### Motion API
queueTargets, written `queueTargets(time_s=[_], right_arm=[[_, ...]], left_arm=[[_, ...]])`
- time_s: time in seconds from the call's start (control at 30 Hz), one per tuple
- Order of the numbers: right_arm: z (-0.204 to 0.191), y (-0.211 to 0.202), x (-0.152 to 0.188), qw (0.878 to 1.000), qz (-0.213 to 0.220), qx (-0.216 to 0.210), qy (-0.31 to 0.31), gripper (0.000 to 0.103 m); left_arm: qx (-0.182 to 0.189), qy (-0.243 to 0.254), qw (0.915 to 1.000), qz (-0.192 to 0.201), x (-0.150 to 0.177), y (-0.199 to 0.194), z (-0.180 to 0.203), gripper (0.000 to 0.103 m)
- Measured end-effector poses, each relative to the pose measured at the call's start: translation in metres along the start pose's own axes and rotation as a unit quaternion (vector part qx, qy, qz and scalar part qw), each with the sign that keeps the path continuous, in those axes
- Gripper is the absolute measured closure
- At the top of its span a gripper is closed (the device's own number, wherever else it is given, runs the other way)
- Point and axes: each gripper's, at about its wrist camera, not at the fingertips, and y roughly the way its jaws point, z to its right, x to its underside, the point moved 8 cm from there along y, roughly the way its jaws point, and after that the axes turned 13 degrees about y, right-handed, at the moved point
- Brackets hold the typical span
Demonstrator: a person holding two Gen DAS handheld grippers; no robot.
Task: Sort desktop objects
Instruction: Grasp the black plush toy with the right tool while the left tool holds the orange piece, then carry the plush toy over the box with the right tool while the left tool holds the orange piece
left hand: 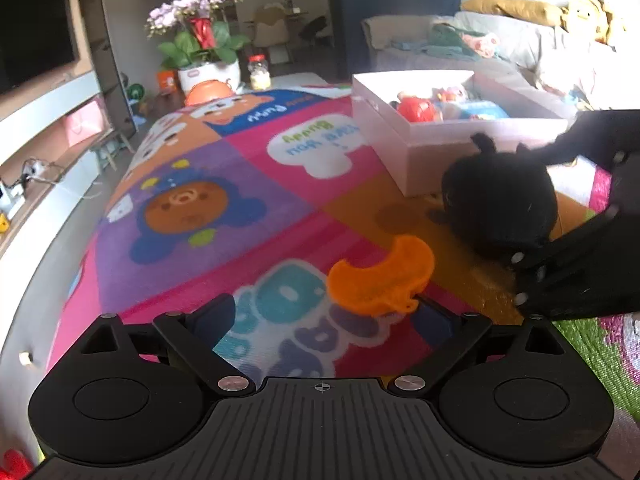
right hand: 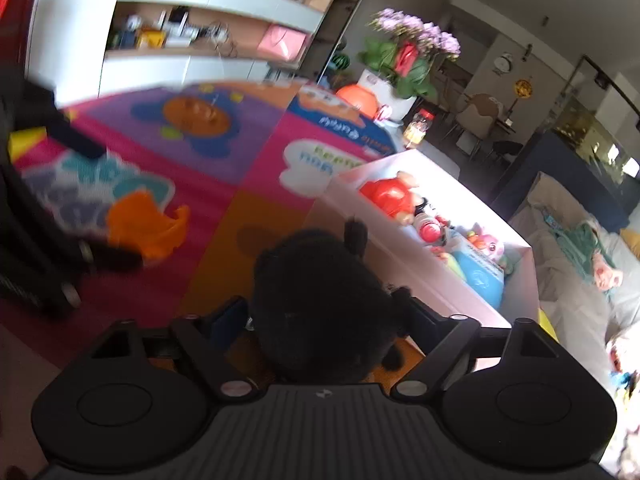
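A black plush toy (right hand: pixel 324 300) sits on the colourful play mat (right hand: pixel 240 152) between my right gripper's fingers (right hand: pixel 228 320); both pads press its sides, so the right gripper (right hand: pixel 326 320) is shut on it. In the left wrist view the same plush (left hand: pixel 500 208) stands in front of a white box (left hand: pixel 440 152), with the right gripper (left hand: pixel 524 204) around it. A flat orange toy (left hand: pixel 380 276) lies on the mat just ahead of my left gripper's right fingertip. The left gripper (left hand: pixel 326 316) is open and holds nothing. The orange toy (right hand: pixel 148 228) also shows in the right wrist view.
The white box (right hand: pixel 420 280) holds a red figure (right hand: pixel 388 194) and several other small toys. At the mat's far end stand a flower pot (left hand: pixel 208 72), a jar (left hand: pixel 259 72) and an orange ball (left hand: pixel 208 92). A sofa (left hand: pixel 520 44) lies behind the box.
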Motion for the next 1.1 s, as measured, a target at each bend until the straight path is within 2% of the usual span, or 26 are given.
queueTargets(time_s=[0.07, 0.1, 0.13, 0.17, 0.2, 0.23, 0.27, 0.33, 0.37, 0.4, 0.43, 0.47, 0.53, 0.57, 0.63, 0.67, 0.73, 0.97, 1.03, 1.1], right_arm=[[-0.003, 0.001, -0.001, 1.000, -0.005, 0.007, -0.007, 0.030], [-0.001, -0.001, -0.003, 1.000, -0.012, -0.003, 0.008, 0.031], [0.004, -0.006, -0.008, 0.998, -0.025, -0.025, 0.042, 0.031], [0.013, -0.013, -0.014, 0.992, -0.038, -0.058, 0.103, 0.032], [0.023, -0.021, -0.022, 0.979, -0.050, -0.100, 0.169, 0.032], [0.035, -0.029, -0.027, 0.959, -0.061, -0.148, 0.234, 0.031], [0.047, -0.035, -0.031, 0.931, -0.070, -0.195, 0.299, 0.031], [0.070, -0.039, -0.028, 0.873, -0.087, -0.261, 0.402, 0.031], [0.078, -0.035, -0.020, 0.848, -0.099, -0.279, 0.439, 0.031], [0.085, -0.030, -0.011, 0.829, -0.112, -0.286, 0.467, 0.031], [0.091, -0.023, 0.001, 0.814, -0.125, -0.286, 0.490, 0.031], [0.096, -0.016, 0.013, 0.805, -0.135, -0.277, 0.507, 0.031], [0.106, -0.006, 0.034, 0.795, -0.149, -0.252, 0.531, 0.027], [0.111, -0.004, 0.042, 0.794, -0.149, -0.241, 0.537, 0.026], [0.122, -0.006, 0.051, 0.803, -0.133, -0.219, 0.538, 0.023], [0.128, -0.009, 0.054, 0.810, -0.125, -0.207, 0.535, 0.021], [0.143, -0.015, 0.058, 0.828, -0.106, -0.167, 0.525, 0.009], [0.177, -0.034, 0.064, 0.877, -0.044, -0.052, 0.476, 0.000], [0.181, -0.039, 0.064, 0.883, -0.034, -0.036, 0.466, 0.000], [0.184, -0.040, 0.063, 0.883, -0.030, -0.036, 0.468, 0.000]], left_arm=[[-0.003, 0.000, 1.0000, 0.008, -0.003, -0.003, -0.002, 0.004], [-0.005, -0.001, 0.9999, 0.012, -0.006, -0.005, -0.004, 0.004], [-0.007, -0.003, 0.9998, 0.017, -0.009, -0.007, -0.007, 0.004], [-0.008, -0.006, 0.9997, 0.021, -0.011, -0.008, -0.009, 0.004], [-0.009, -0.010, 0.9996, 0.025, -0.013, -0.009, -0.011, 0.003], [-0.009, -0.013, 0.9995, 0.028, -0.015, -0.010, -0.013, 0.003], [-0.009, -0.015, 0.9994, 0.030, -0.018, -0.011, -0.013, 0.003], [-0.004, -0.013, 0.9993, 0.034, -0.023, -0.011, -0.010, 0.003], [0.000, -0.010, 0.9993, 0.035, -0.026, -0.010, -0.007, 0.003], [0.005, -0.005, 0.9993, 0.036, -0.028, -0.009, -0.002, 0.003], [0.010, -0.001, 0.9993, 0.037, -0.029, -0.009, 0.003, 0.003], [0.016, 0.005, 0.9992, 0.037, -0.030, -0.008, 0.008, 0.003], [0.027, 0.015, 0.9989, 0.034, -0.031, -0.006, 0.018, 0.003], [0.032, 0.022, 0.9987, 0.033, -0.031, -0.005, 0.023, 0.003], [0.034, 0.033, 0.9984, 0.030, -0.032, -0.002, 0.029, 0.003], [0.034, 0.037, 0.9984, 0.028, -0.031, 0.000, 0.030, 0.003], [0.034, 0.038, 0.9984, 0.024, -0.031, 0.003, 0.032, 0.002], [0.036, 0.042, 0.9984, 0.009, -0.020, 0.004, 0.032, 0.002], [0.037, 0.040, 0.9985, 0.002, -0.014, 0.005, 0.031, 0.002], [0.038, 0.037, 0.9986, -0.007, -0.006, 0.006, 0.029, 0.002]])
